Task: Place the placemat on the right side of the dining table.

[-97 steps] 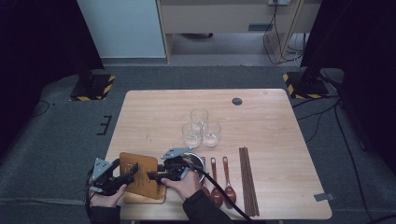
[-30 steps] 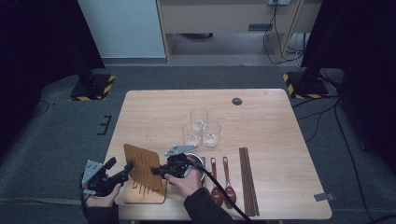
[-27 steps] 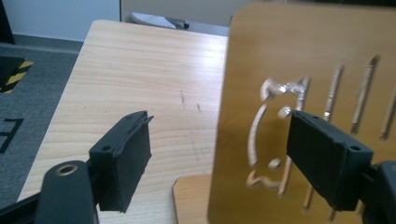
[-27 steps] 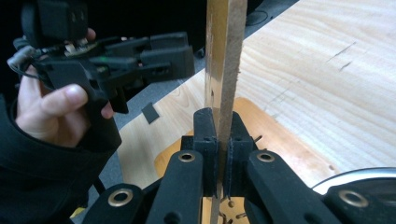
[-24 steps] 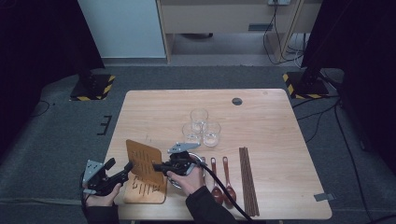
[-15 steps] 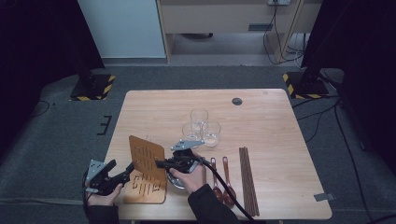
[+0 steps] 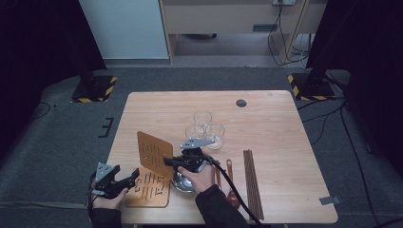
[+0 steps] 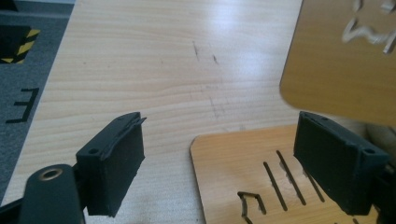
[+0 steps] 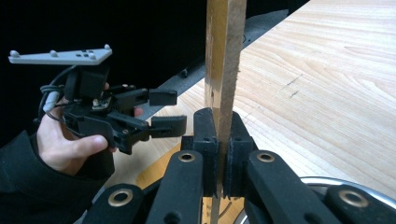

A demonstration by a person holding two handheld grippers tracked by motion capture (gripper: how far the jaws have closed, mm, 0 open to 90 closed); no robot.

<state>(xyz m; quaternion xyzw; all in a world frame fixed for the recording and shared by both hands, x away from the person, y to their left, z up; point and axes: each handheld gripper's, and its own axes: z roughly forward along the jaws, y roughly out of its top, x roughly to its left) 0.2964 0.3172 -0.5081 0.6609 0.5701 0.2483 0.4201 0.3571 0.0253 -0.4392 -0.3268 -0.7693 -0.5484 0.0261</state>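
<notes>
The far half of the surface (image 7: 266, 107) lies free. Three glasses (image 7: 205, 129) stand mid-surface, and spoons (image 7: 230, 183) and chopsticks (image 7: 252, 183) lie on the right. The lifted board (image 7: 153, 154) blocks the front-left corner.

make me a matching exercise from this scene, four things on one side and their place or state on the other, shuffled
Things:
1. lifted board
2. flat board
3. left gripper
4. glasses

States:
A. open, nothing between its jaws
B. lying on the table near the front edge
C. clustered mid-table, behind the right gripper
D. clamped on edge in the right gripper's jaws, raised off the table

Pairs: 1-D, 2-B, 3-A, 4-C
</notes>
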